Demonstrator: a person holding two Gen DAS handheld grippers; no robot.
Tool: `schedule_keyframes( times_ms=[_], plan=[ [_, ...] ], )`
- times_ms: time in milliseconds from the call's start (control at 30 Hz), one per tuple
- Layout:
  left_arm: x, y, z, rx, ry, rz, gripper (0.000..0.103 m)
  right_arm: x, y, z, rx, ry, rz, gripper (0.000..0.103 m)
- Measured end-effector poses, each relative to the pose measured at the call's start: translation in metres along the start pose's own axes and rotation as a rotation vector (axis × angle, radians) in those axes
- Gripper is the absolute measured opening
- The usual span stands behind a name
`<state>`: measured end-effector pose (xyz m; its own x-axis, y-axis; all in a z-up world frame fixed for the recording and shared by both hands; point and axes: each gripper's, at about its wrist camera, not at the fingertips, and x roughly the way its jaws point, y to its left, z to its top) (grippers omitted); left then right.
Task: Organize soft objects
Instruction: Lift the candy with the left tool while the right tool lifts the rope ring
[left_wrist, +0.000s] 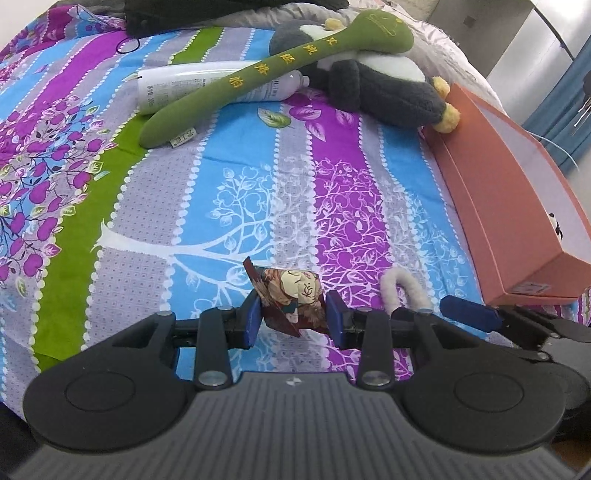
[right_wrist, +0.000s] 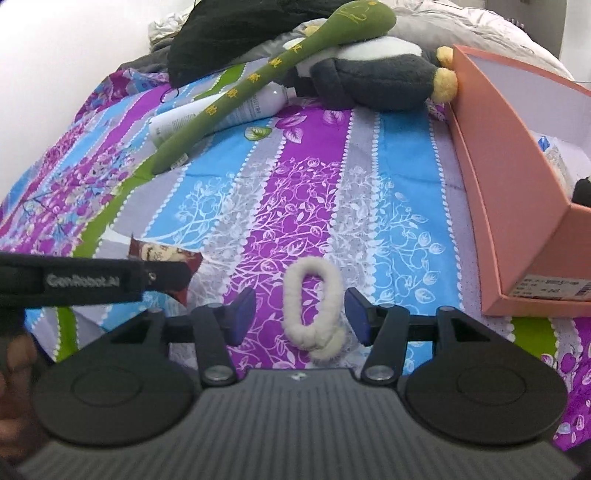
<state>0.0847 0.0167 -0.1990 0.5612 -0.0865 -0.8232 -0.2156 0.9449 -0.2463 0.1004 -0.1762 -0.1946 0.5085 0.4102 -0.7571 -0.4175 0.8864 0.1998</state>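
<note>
Pouch, small and printed, sits low centre in the left wrist view, pinched between the left gripper pads; it looks light and squashy. In the right wrist view, the fluffy white loop lies low centre between the right gripper jaws, parted and clear of it; probably limp, best taken across one strand.

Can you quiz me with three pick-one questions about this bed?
1. Where does the green plush stick lie?
A. across the white bottle and the penguin toy
B. inside the box
C. on the floor

2. What colour is the box?
A. blue
B. orange-pink
C. black

3. What is the right hand-held gripper doing?
A. squeezing the fluffy white loop
C. holding the bottle
B. open, with the loop lying between its pads

Answers: 1 A, it crosses both. 2 B, its walls show that. 3 B, gaps show on each side.
</note>
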Motion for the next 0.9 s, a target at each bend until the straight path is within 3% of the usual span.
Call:
schedule_keyframes(
  times_ms=[233,400,500,900],
  plan=[
    [0.002,0.002,0.0,0.003,0.008,0.009,0.042,0.021,0.004,-0.006,-0.051,0.016,-0.043,0.047],
    [0.003,0.001,0.002,-0.001,0.011,0.005,0.042,0.029,0.014,-0.014,-0.138,0.012,-0.103,0.023],
    [0.002,0.0,0.003,0.005,0.007,0.001,0.042,0.029,0.019,-0.014,-0.165,0.017,-0.112,0.017],
    [-0.037,-0.013,0.019,0.021,-0.046,-0.068,0.042,-0.02,0.017,0.012,-0.067,-0.059,-0.056,0.015]
  ],
)
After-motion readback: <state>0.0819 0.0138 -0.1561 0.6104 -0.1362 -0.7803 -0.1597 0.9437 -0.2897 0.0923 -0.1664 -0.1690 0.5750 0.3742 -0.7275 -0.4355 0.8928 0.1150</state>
